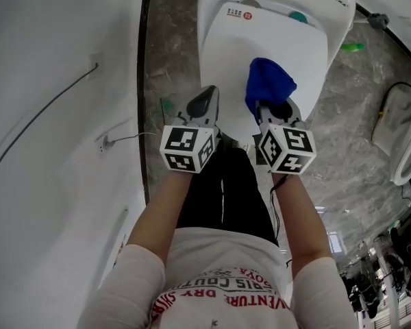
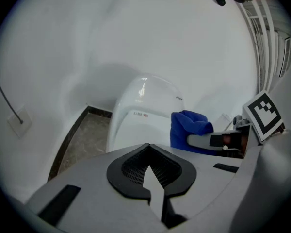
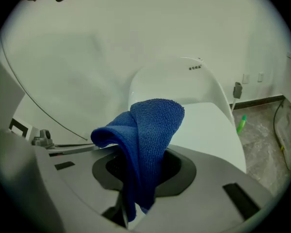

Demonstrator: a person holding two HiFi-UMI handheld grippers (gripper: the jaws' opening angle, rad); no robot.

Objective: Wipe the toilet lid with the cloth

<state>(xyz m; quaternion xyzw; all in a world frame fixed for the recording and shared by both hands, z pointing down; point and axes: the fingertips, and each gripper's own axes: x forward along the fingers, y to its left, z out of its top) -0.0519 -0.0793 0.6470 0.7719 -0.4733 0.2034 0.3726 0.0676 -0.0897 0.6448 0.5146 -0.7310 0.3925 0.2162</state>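
- Toilet lid (image 1: 274, 53): broad bare white surface, open from above across its middle and far half.
- Near edge of lid: taken up by left gripper (image 1: 209, 94), fingers together, and right gripper (image 1: 277, 105) clamped on bunched cloth (image 1: 268, 84); narrow gap between the two.
- Left side: wall (image 1: 55, 115) runs close along the toilet; only a narrow floor strip (image 1: 168, 53) between.
- Wall cable (image 1: 48, 108): lies flat on the wall.
- Right side: wider floor (image 1: 359, 108); green object (image 1: 351, 47) near the toilet.
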